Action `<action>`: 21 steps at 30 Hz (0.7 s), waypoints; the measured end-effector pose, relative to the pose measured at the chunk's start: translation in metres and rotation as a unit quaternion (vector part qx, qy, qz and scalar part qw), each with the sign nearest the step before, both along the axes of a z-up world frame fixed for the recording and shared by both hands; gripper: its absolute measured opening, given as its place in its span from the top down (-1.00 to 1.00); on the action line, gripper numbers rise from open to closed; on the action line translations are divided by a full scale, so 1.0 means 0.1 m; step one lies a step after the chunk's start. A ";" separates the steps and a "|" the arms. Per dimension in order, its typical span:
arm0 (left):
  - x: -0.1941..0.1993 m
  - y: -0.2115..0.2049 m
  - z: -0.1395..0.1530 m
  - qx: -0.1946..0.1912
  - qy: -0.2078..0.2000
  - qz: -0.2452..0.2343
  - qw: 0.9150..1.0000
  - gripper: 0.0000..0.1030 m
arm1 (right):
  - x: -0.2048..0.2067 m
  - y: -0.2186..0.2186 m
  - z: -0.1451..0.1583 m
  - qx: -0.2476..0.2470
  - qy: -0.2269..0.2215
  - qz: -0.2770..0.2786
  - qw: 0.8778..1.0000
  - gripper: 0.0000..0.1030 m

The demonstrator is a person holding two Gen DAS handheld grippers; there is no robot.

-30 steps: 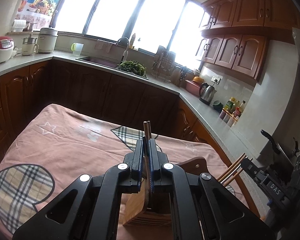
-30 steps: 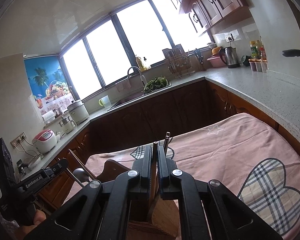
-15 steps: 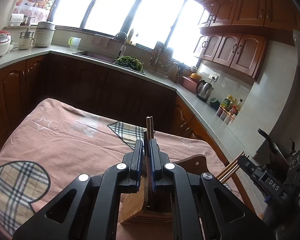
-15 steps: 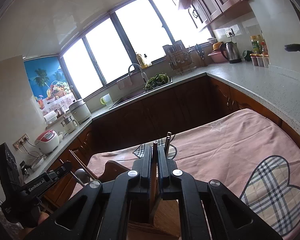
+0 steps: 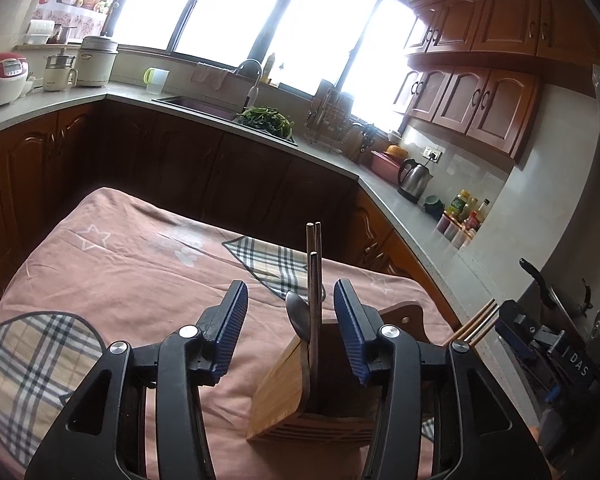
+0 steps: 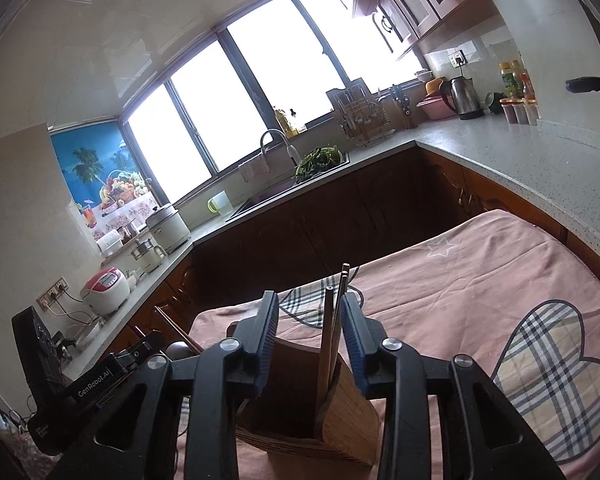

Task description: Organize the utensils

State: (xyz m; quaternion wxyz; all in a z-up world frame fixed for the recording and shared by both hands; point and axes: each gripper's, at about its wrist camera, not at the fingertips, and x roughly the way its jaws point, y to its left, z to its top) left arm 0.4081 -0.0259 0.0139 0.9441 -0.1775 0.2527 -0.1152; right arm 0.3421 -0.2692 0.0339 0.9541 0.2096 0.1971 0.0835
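Left tool hides wooden holder base.

a kitchen with bright blown-out windows, brown wooden upper cabinets, a grey l-shaped counter over dark lower cabinets, and a table under a pink cloth with plaid hearts.

The right hand-held gripper stands with its jaws spread, touching nothing, above a wooden holder on the pink-clothed tabletop. Chopsticks stand upright in the holder between the jaws, pointing to 12 o'clock. The left hand-held gripper shows at 8 o'clock, with more chopsticks by its tip.
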 end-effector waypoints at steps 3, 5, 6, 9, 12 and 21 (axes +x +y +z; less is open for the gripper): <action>0.00 0.00 -0.01 0.002 0.006 -0.002 1.000 -0.02 | -0.04 -0.01 0.06 -0.001 -0.009 -0.003 1.000 0.09; -0.01 0.00 -0.02 0.004 0.006 -0.004 1.000 -0.13 | -0.06 -0.03 0.07 0.001 -0.013 -0.005 1.000 -0.05; -0.02 0.00 -0.02 0.005 0.007 -0.004 1.000 -0.24 | -0.06 -0.03 0.07 0.001 -0.013 -0.006 1.000 -0.18; -0.07 0.01 -0.02 0.008 0.006 -0.003 1.000 -0.50 | -0.06 -0.06 0.04 0.007 -0.011 -0.006 1.000 -0.46; -0.12 0.03 -0.02 0.011 0.010 -0.001 1.000 -0.71 | -0.08 -0.09 0.00 0.018 -0.006 -0.005 1.000 -0.70; -0.45 0.11 -0.04 0.009 0.026 -0.002 1.000 -0.98 | -0.30 -0.12 -0.06 0.034 0.007 0.007 0.999 -0.96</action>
